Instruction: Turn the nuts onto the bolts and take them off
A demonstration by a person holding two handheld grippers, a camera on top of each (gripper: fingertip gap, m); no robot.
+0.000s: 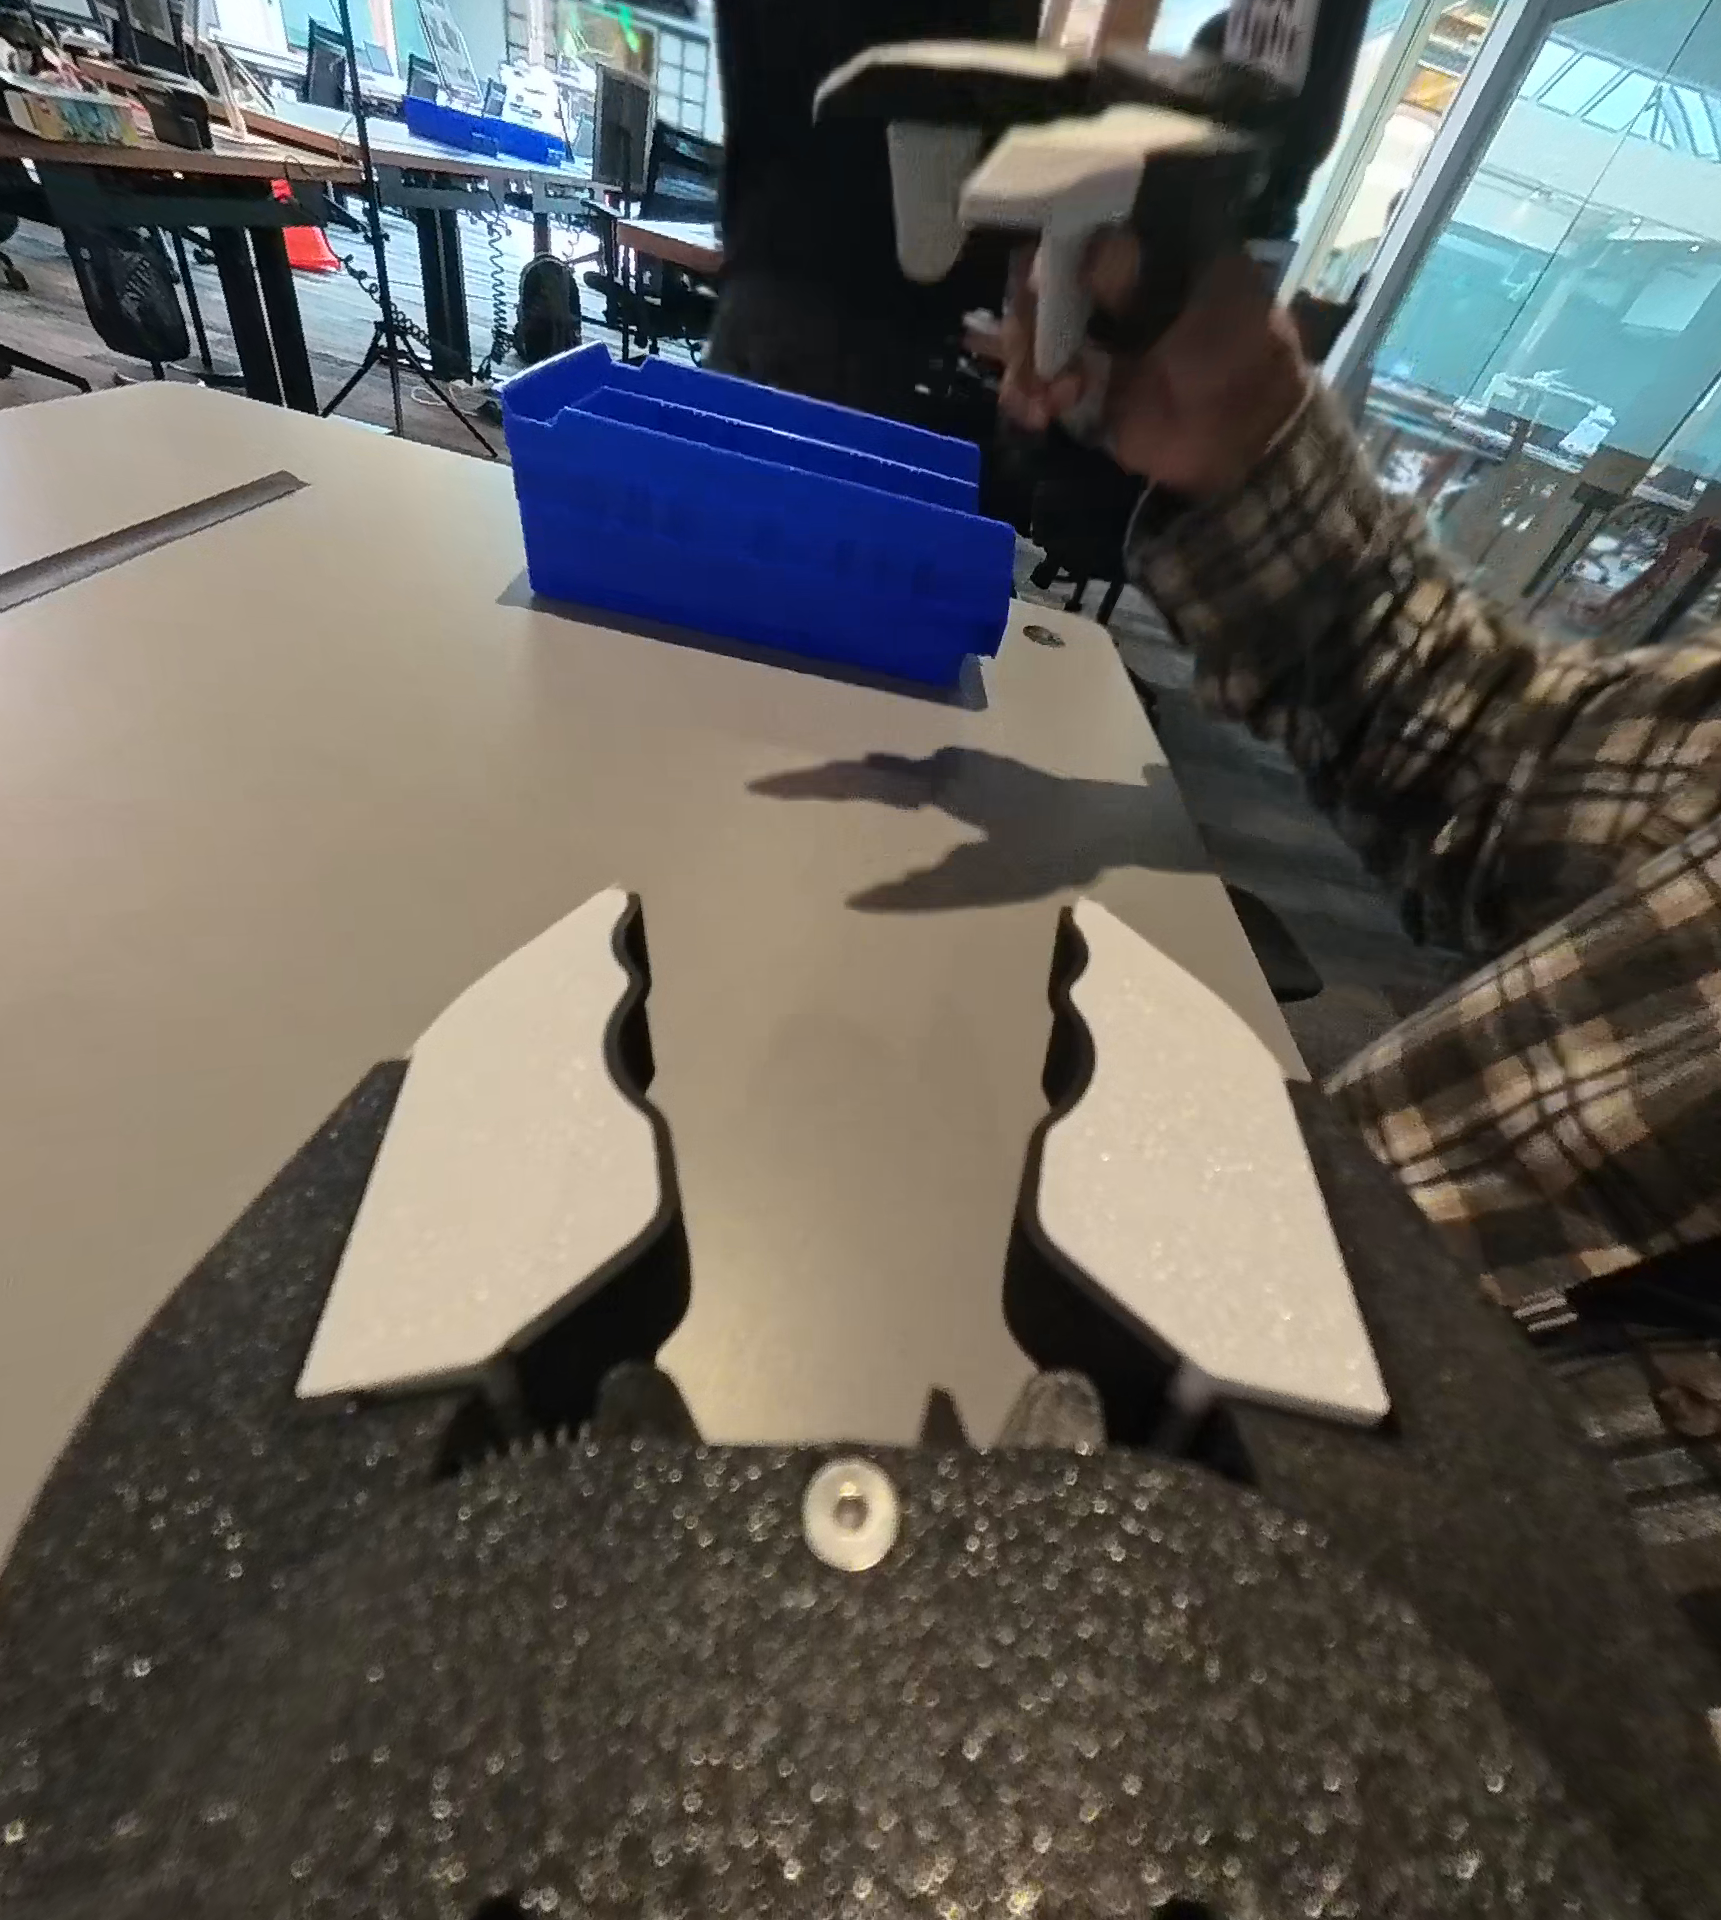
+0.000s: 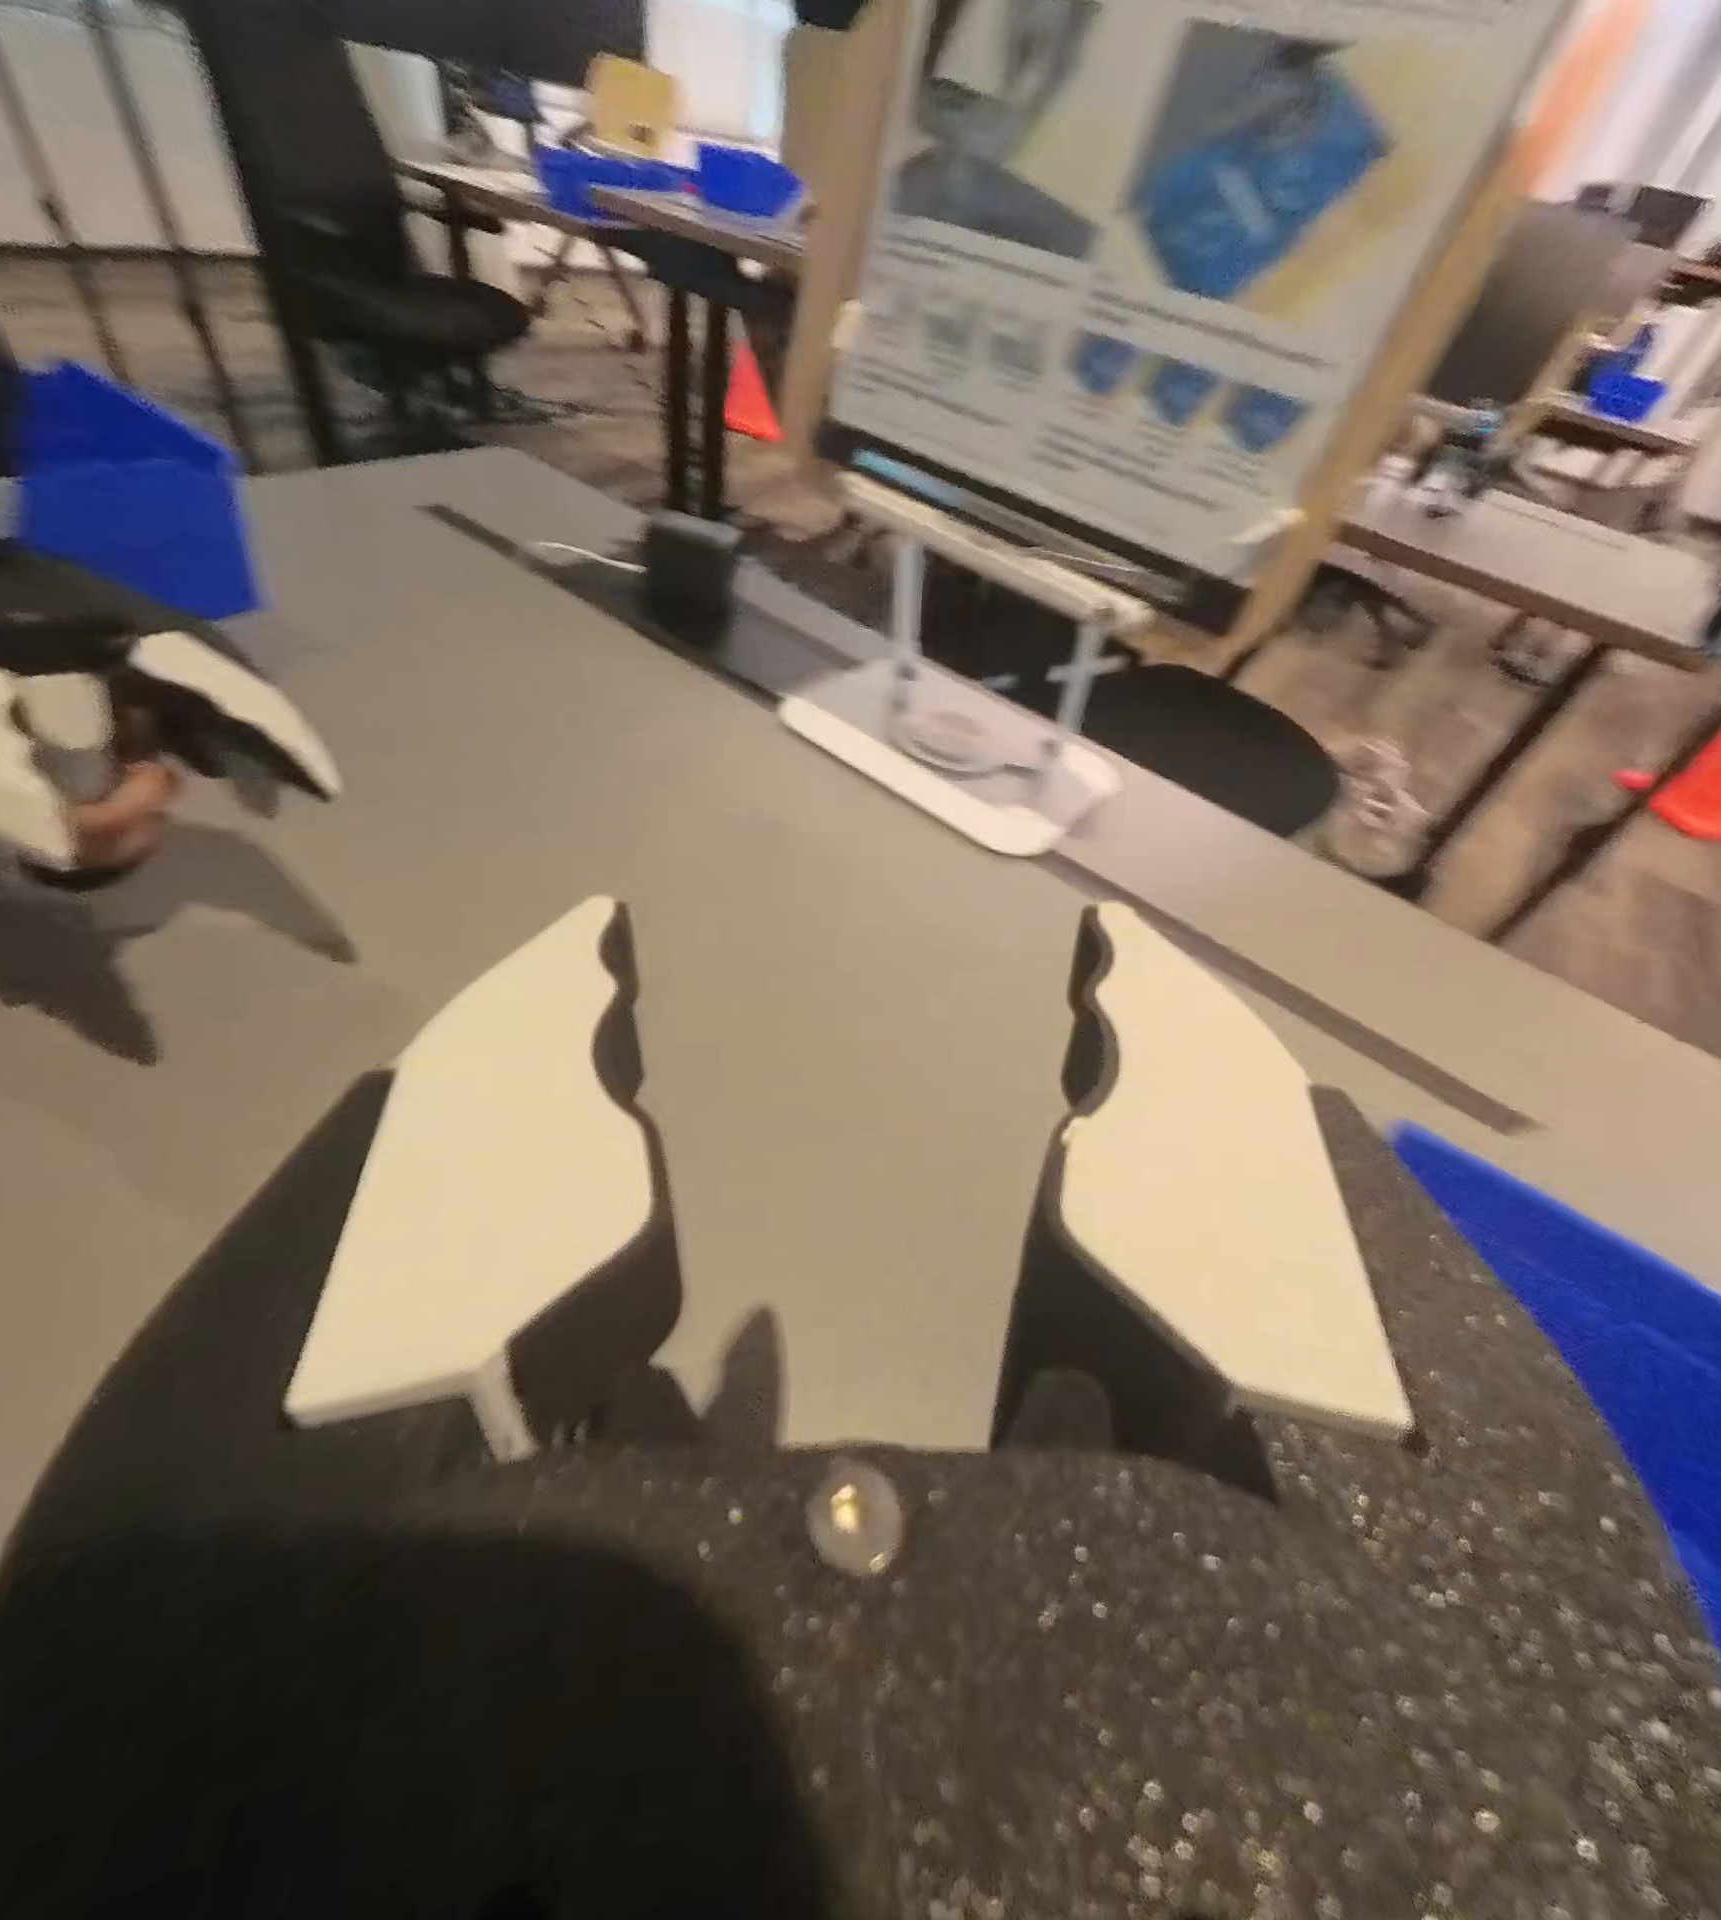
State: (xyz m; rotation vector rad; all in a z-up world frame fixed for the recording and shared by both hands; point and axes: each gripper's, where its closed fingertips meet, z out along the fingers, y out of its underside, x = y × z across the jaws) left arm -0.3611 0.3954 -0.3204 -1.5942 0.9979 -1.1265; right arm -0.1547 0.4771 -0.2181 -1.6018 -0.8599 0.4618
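Observation:
My left gripper (image 1: 851, 914) is open and empty, low over the grey table (image 1: 316, 831). My right gripper (image 2: 854, 914) is also open and empty, over the same table (image 2: 544, 831). In the left wrist view it (image 1: 991, 270) is raised in the air beyond the blue bins, held by a hand in a plaid sleeve. In the right wrist view the left gripper (image 2: 139, 790) sits at the far left, close to the table. A white base plate with thin upright metal posts (image 2: 949, 758) stands at the table's far edge, blurred. I see no nuts clearly.
Two nested blue bins (image 1: 752, 530) stand near the table's far right corner, and a blurred blue edge (image 2: 1614, 1403) shows at the right. A dark slot with a small black box (image 2: 690, 571) crosses the table. A poster board (image 2: 1147, 239), chairs and desks lie beyond. Left tips to right tips: about 25 cm.

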